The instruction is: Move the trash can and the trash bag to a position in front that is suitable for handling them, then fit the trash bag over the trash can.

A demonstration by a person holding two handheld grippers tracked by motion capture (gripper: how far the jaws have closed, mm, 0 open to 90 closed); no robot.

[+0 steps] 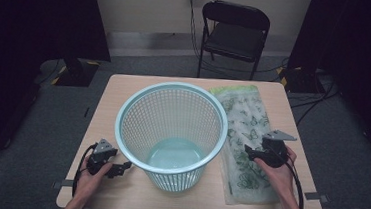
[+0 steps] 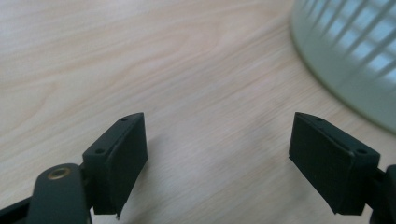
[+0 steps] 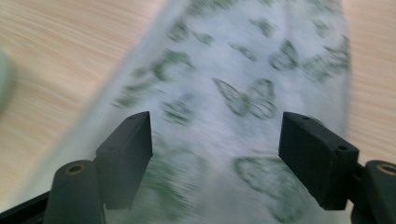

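Right claw (image 1: 251,154) hangs released over the butterfly-printed bag (image 1: 245,139) at the lower right of the high view, jaws spread wide with nothing between them. In the right gripper view the black jaws stand well apart at the bottom of the frame, and the bag's pale plastic runs up between them toward the top — blurred, so whether the pads touch it I cannot tell. The bag lies flat on the worktop (image 1: 124,87), its long axis running from the near edge up toward the far edge, just beside the basket (image 1: 126,130) on its right.

Left claw (image 1: 118,169) sits at the lower left of the high view, also released; its own view (image 2: 217,154) shows both jaws wide over bare wood, with the basket's pale green wall (image 2: 355,70) curving in at the upper right, near but apart.

The bag is directly under the right claw and on the far side of the basket from the left one — so the right hand is the nearer by a good way, and I judge any grasp of the bag falls to it, likely across the bag's short width.

Farther back, past the worktop, a folding chair (image 1: 234,35) stands against the wall.
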